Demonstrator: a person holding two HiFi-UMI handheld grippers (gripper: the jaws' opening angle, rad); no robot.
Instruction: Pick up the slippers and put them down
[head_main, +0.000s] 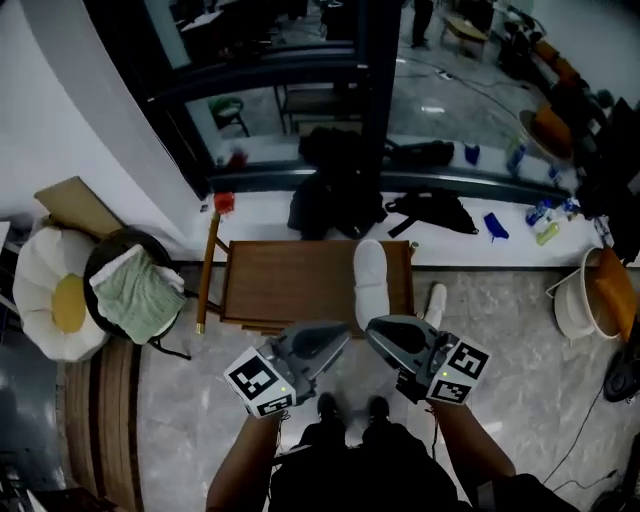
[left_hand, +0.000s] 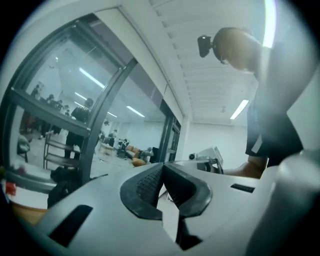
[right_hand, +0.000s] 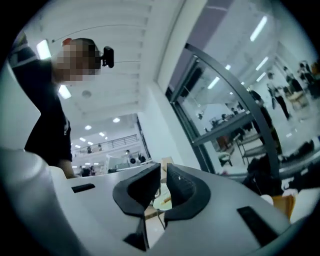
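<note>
Slippers lie apart in the head view. One white slipper (head_main: 369, 280) rests lengthwise on the right part of the brown tabletop (head_main: 285, 285), in the middle of the frame. The second slipper (head_main: 435, 303) lies on the grey marble floor (head_main: 500, 340), just off the table's lower right corner.

Neither gripper touches them. The left gripper (head_main: 338, 337) and right gripper (head_main: 376, 330) hang side by side at lower centre, below the table's near edge. Their tips lean toward each other and each marker cube faces the camera. In the left gripper view the fingers (left_hand: 142, 187) are clenched, tips meeting, with nothing between them. In the right gripper view the fingers (right_hand: 136, 192) are drawn almost together, leaving a thin slit, and grasp nothing.

At the left edge of the frame a round white-and-yellow cushion (head_main: 50, 300) sits beside a dark seat holding a green cloth (head_main: 135, 292).
</note>
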